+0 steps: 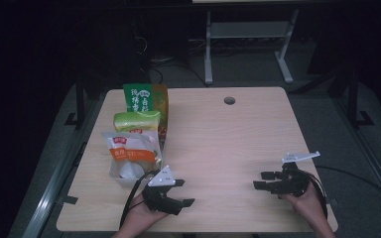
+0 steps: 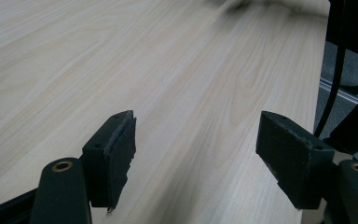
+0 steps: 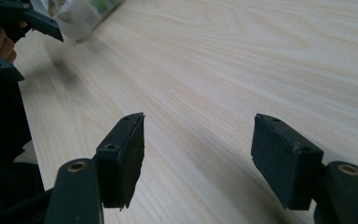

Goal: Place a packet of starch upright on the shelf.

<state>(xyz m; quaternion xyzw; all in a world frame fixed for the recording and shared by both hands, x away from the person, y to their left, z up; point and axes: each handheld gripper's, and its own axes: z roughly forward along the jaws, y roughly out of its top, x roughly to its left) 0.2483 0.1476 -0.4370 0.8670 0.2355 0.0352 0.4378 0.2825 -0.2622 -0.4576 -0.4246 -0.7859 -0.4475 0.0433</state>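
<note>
Three food packs lie in a row on the left half of the light wooden table (image 1: 228, 139): a green and orange pack (image 1: 145, 98) at the back, a pale green pack (image 1: 136, 120) in the middle, and a white and orange bag (image 1: 130, 153) nearest me. My left gripper (image 1: 183, 192) rests low near the front edge, just right of the white bag, open and empty. Its own view has bare wood between the jaws (image 2: 196, 149). My right gripper (image 1: 261, 180) sits at the front right, pointing left, also open over bare wood (image 3: 198, 156).
A round cable hole (image 1: 229, 100) sits near the table's far edge. Behind the table stands a white metal frame (image 1: 248, 39) on a dark floor. Cables trail from both grippers off the front. The other gripper (image 3: 9, 28) appears at the top left of the right gripper view.
</note>
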